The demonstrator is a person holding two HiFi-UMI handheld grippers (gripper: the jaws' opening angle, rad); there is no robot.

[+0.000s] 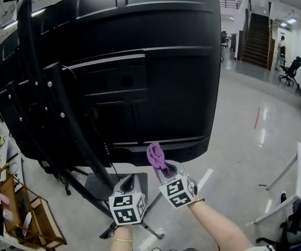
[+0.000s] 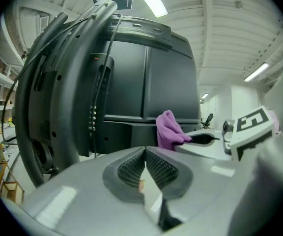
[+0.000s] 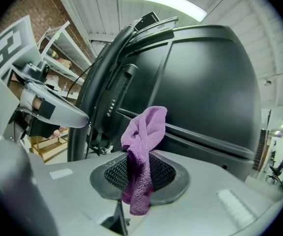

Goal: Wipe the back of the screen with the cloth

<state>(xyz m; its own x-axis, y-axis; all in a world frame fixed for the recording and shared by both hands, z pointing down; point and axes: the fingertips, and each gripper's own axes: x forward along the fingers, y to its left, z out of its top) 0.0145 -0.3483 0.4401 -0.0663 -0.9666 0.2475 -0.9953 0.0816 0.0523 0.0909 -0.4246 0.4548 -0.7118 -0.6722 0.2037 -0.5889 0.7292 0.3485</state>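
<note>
Pinching purple cloth (image 1: pixel 154 155): right gripper (image 1: pixel 164 168), jaws clamped on it, near the screen's (image 1: pixel 155 61) bottom edge. Left gripper (image 1: pixel 128 181) beside it, jaws together, empty. Stand (image 1: pixel 69 127) behind; open floor (image 1: pixel 244 124) rightward; wooden crate (image 1: pixel 33 221) of small items far left

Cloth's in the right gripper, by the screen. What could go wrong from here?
1. The cloth is bunched and stands only a little past the tips of the right gripper, so bare jaw may scrape the screen back.
2. The mount arm juts beside it; the cloth might snag there.
</note>
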